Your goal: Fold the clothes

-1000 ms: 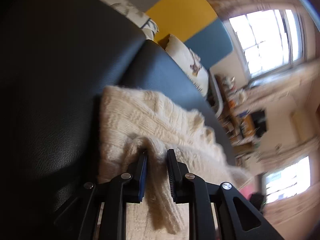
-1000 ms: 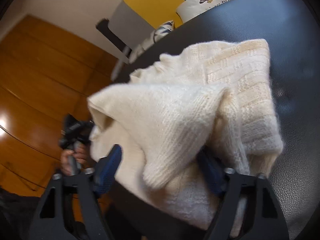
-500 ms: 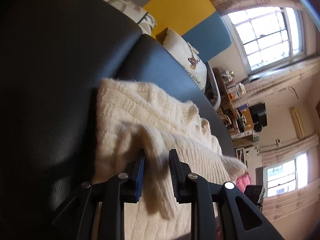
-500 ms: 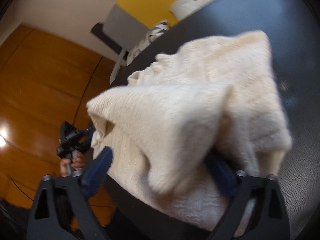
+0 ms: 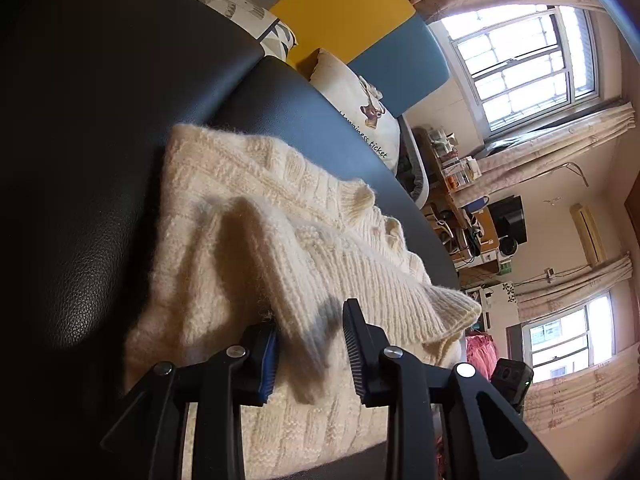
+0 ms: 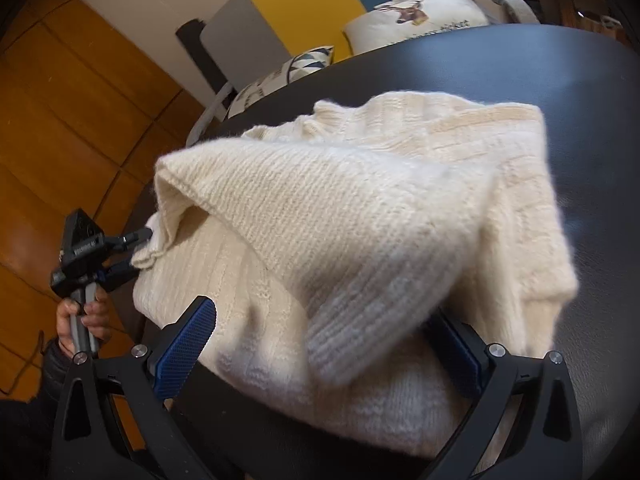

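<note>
A cream knit sweater (image 5: 248, 208) lies folded on a black leather surface (image 5: 80, 160). My left gripper (image 5: 310, 336) is at its near edge and its jaws are opening. A loose fold of knit hangs between them, and the right pad stands apart from it. In the right wrist view the sweater (image 6: 360, 208) has a sleeve laid across its top. My right gripper (image 6: 320, 316) stands wide open around the sleeve's cuff end without pressing it, its right finger partly hidden by knit. The left gripper (image 6: 136, 248) shows at the sweater's left edge, held by a hand (image 6: 82, 316).
Printed cushions (image 5: 356, 108) and yellow and blue panels (image 5: 340, 0) stand beyond the leather surface (image 6: 580, 100). A wooden floor (image 6: 60, 120) lies off its left edge. A cluttered desk (image 5: 460, 200) and windows are farther back.
The left jaws have widened and let the pinched fold go slack. The right jaws have spread from around the sleeve to fully wide and drawn back a little.
</note>
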Motion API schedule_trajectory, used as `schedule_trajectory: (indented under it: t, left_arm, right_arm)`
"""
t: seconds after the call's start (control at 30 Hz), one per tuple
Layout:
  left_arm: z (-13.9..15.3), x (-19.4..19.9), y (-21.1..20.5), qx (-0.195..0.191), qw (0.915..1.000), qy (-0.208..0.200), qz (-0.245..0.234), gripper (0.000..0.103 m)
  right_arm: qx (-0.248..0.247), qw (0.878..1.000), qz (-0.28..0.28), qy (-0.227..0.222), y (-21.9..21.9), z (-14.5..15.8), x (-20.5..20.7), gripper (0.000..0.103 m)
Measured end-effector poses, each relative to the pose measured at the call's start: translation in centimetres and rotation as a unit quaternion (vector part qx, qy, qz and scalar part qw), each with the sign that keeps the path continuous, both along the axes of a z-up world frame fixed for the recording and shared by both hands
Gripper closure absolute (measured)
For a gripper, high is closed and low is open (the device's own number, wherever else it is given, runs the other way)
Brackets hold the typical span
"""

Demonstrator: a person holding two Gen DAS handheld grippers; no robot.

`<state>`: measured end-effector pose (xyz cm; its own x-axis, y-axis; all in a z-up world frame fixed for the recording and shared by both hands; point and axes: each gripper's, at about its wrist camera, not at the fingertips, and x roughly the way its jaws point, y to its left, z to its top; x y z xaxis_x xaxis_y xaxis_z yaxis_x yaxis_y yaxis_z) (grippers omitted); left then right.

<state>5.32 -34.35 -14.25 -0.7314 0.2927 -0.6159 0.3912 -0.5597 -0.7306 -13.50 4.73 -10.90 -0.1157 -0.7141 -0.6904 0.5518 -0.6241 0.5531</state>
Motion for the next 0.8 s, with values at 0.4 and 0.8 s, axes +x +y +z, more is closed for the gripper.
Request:
schedule_trajectory:
  t: [0.4, 0.8]
  left_arm:
    - [1.4, -2.5, -0.6, -0.039, 0.9992, 0.009, -0.001, 0.096]
    - [0.9, -5.5, -3.3, 0.019, 0.9996, -0.001, 0.023, 0.086]
  right_arm:
    - [-0.042, 0.999, -0.013, 0.013, -0.2, 2.6, -1.7, 0.0]
    - [-0.105, 0.986, -0.117, -0.05, 1.0, 2.7, -7.1, 0.0]
